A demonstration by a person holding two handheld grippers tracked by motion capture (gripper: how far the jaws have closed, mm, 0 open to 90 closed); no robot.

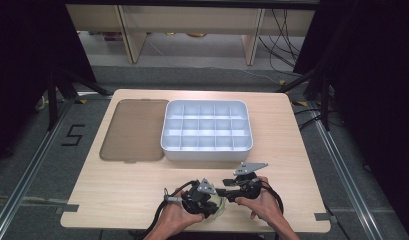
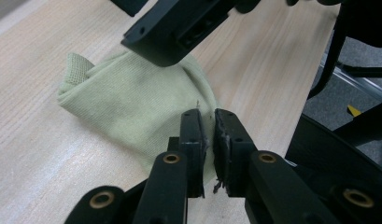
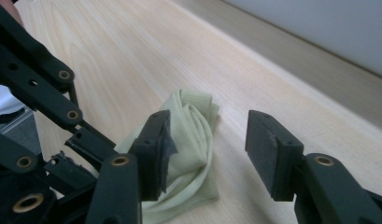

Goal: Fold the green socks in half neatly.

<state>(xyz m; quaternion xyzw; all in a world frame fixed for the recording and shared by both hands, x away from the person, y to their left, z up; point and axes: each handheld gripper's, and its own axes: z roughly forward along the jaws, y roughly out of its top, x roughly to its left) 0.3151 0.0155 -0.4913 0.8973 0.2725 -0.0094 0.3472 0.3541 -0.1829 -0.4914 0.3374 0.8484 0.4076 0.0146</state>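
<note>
This is a lab or test room set up for recording, not a home. A single pale wooden table (image 1: 142,190) stands alone on grey carpet, flanked by black curtains (image 1: 22,75) that screen both sides. Black stand legs (image 1: 67,85) straddle the floor at the left and right, and loose cables (image 1: 284,45) trail across the back. Metal floor rails (image 1: 27,175) run along each side of the table, and a "5" marked in black tape (image 1: 73,135) labels the station. Tape patches (image 1: 69,208) fix the table's position. Behind, plain light-wood furniture legs (image 1: 133,40) stand on a bare floor.
</note>
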